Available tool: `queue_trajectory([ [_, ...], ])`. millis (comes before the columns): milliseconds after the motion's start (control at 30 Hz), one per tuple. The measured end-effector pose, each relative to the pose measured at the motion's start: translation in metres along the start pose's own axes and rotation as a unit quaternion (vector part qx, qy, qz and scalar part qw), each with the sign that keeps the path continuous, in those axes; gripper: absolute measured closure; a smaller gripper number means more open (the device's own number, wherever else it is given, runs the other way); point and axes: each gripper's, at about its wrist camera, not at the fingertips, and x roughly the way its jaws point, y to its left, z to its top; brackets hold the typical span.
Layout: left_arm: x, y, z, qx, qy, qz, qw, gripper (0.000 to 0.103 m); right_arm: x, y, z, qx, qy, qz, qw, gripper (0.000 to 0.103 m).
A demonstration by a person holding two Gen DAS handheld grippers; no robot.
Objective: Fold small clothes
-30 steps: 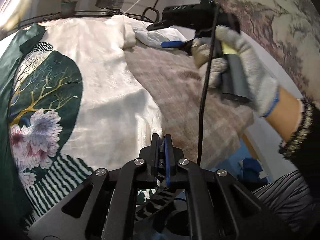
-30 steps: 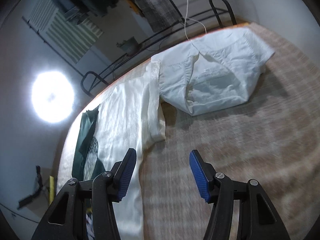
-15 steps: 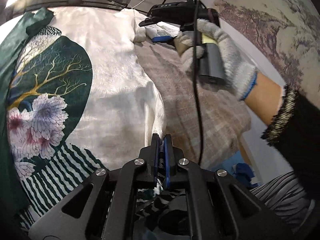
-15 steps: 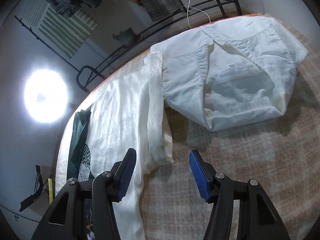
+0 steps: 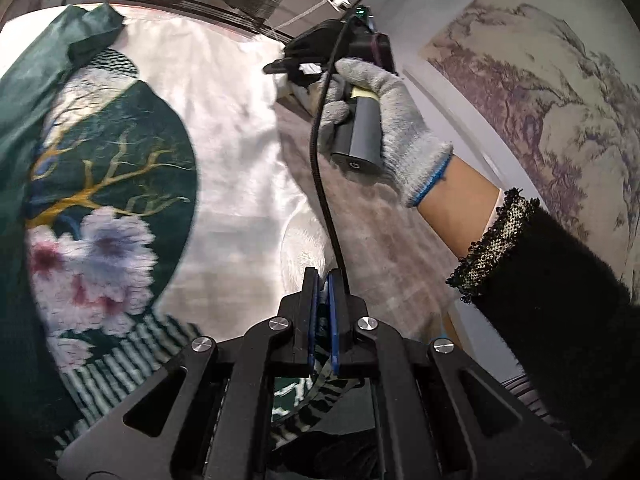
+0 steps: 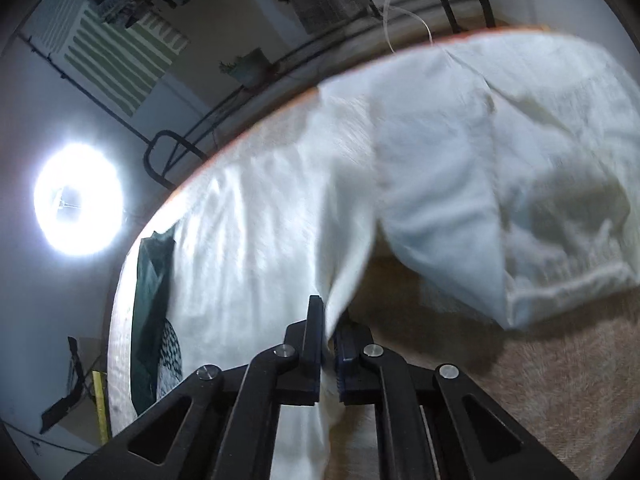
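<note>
Beige plaid bed cover (image 5: 372, 220) under spread garment (image 5: 224, 148). Your left gripper (image 5: 323, 316) and right gripper (image 6: 329, 344) each clenched its edge; fold barely begun, white shirt (image 6: 520, 200) waited.

1. Printed garment (image 5: 224, 168): smooth cloth with a satin sheen, cream beside dark green.
2. White garment (image 6: 500, 184): matt, lightly crinkled woven cloth.
3. Bed cover (image 6: 560, 380): coarse, matt beige weave.
4. Glove (image 5: 400, 120): rough grey knit.
5. Fingers (image 6: 314, 336): matt black plastic, blue pads.

Printed garment (image 5: 120, 168) spread on bed (image 5: 380, 232), second garment (image 6: 500, 168) just beyond its far right corner
</note>
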Motion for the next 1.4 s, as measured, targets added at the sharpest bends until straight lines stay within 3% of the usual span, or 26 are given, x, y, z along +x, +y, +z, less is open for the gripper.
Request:
queue_trajectory([
  [367, -0.05, 0.032, -0.01, -0.04, -0.032, 0.019, 0.9985, 0.101, 0.003, 0.102, 0.001, -0.091, -0.025, 0.003, 0.996, 0.103],
  [667, -0.086, 0.073, -0.024, -0.081, -0.051, 0.051, 0.9941, 0.101, 0.04, 0.204, -0.032, -0.218, -0.003, -0.032, 0.975, 0.103],
  [1033, -0.105, 0.102, -0.034, -0.093, -0.047, 0.09, 0.9905, 0.101, 0.094, 0.248, -0.06, -0.264, 0.033, -0.045, 0.963, 0.103],
  [1100, -0.106, 0.102, -0.035, -0.091, -0.041, 0.095, 0.9904, 0.101, 0.104, 0.249, -0.065, -0.264, 0.053, -0.025, 0.963, 0.096],
  [1200, -0.116, 0.103, -0.04, -0.08, -0.035, 0.101, 0.991, 0.098, 0.11, 0.248, -0.069, -0.259, 0.083, 0.017, 0.962, 0.07],
  [1233, -0.12, 0.102, -0.041, -0.077, -0.031, 0.103, 0.9912, 0.095, 0.108, 0.248, -0.069, -0.258, 0.092, 0.036, 0.961, 0.066],
  [1267, -0.126, 0.101, -0.042, -0.073, -0.028, 0.101, 0.9918, 0.088, 0.104, 0.248, -0.068, -0.257, 0.098, 0.051, 0.96, 0.066],
  [1400, -0.159, 0.102, -0.044, -0.056, -0.036, 0.125, 0.99, 0.088, 0.067, 0.235, -0.049, -0.232, 0.064, 0.106, 0.965, 0.063],
])
